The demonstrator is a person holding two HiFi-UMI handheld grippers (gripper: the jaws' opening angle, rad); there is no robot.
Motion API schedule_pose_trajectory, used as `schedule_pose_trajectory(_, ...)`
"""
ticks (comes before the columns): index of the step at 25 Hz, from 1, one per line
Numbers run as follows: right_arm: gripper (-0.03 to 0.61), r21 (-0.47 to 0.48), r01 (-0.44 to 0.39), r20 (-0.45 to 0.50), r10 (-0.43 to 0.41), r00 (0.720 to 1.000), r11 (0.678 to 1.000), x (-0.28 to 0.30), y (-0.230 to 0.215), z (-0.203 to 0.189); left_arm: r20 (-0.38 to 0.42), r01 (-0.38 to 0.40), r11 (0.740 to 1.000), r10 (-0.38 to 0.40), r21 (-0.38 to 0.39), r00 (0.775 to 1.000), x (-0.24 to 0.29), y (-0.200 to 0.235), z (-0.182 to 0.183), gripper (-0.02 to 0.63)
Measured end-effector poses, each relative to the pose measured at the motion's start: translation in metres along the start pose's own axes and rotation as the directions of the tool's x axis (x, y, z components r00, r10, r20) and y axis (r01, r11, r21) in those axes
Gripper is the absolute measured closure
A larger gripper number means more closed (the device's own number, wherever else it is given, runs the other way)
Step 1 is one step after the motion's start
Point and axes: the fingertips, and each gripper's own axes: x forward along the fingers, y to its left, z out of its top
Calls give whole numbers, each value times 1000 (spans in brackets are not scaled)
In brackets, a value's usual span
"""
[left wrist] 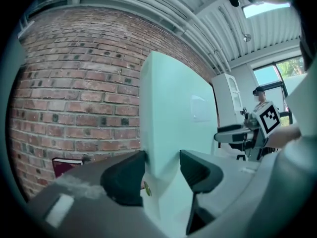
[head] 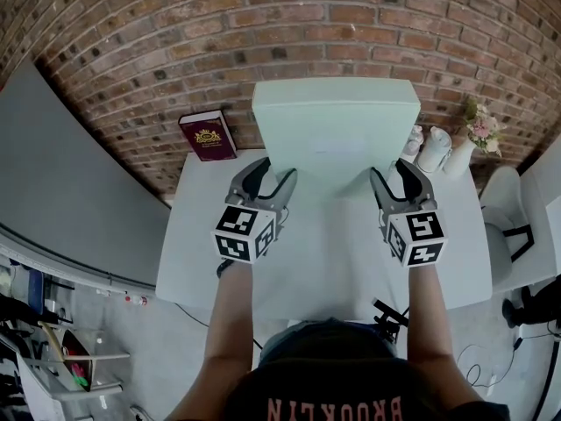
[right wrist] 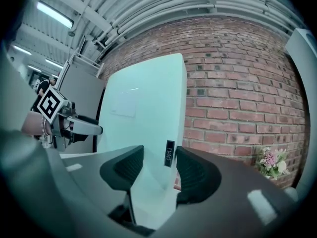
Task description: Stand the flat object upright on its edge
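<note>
Between the left gripper's (left wrist: 161, 162) two dark fingers (left wrist: 124, 178) sits the left edge of the one flat object, a pale green panel (left wrist: 173, 113). The fingers press on its front and back faces, low down. The right gripper (right wrist: 158, 157) grips the panel's (right wrist: 143, 98) right edge the same way, its fingers (right wrist: 198, 175) closed on either face. A small black label (right wrist: 169, 153) on that edge lies just between them.

From the head view, the two grippers, left (head: 267, 185) and right (head: 396, 182), hold the two lower corners of the panel (head: 337, 125). It stands upright on its long edge over the middle of the white desk (head: 324, 261), nearer the far edge. Whether its lower edge touches the desk cannot be told.

At the far left corner, one maroon book (head: 208, 135) leans against the brick wall (head: 289, 16). At the far right corner stand what look like three white vessels (head: 432, 150). The rightmost one holds a small bunch of pink flowers (head: 483, 128), and what the others hold cannot be seen.
</note>
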Motion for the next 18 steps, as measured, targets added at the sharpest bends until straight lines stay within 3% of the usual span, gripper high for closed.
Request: schedule_pose_trajectory(18, 387, 26, 3, -85, 0, 996, 1000, 8, 9, -47, -77, -32, 999, 32, -5, 997, 9, 5, -46, 394)
